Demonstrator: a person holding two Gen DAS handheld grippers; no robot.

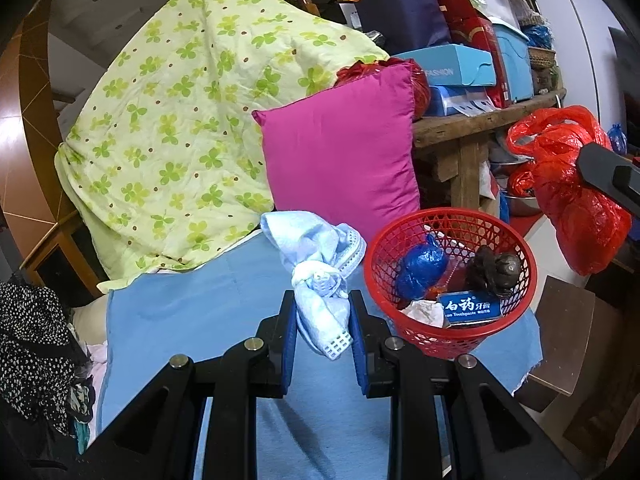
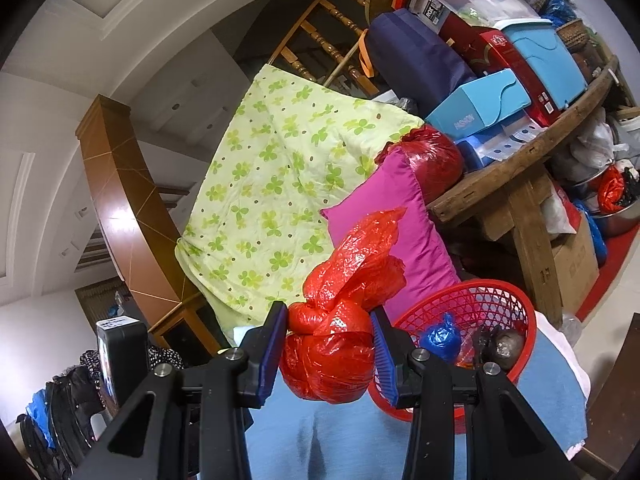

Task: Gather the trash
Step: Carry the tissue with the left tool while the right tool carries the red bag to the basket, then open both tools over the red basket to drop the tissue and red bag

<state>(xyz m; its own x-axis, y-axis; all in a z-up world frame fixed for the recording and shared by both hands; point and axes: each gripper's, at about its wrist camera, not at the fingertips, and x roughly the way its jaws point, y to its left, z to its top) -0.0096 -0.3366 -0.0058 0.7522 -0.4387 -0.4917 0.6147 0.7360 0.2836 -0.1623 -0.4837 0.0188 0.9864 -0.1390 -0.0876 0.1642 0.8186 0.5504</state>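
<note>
Red basket point(image 1: 452, 280) sits on the blue cloth point(image 1: 192, 312), already holding a blue wad, a dark lump and a toothpaste box. Left gripper point(image 1: 323, 320) pinches a knotted pale-blue rag point(image 1: 320, 280) just beside the rim. Right gripper point(image 2: 330, 352) clamps a red plastic bag point(image 2: 340, 320) near it. Best carry each fully over the rim before letting go; loose tails may snag.

One red basket point(image 1: 452, 280), one magenta pillow point(image 1: 340, 152), one green-patterned quilt point(image 1: 180, 120).
</note>
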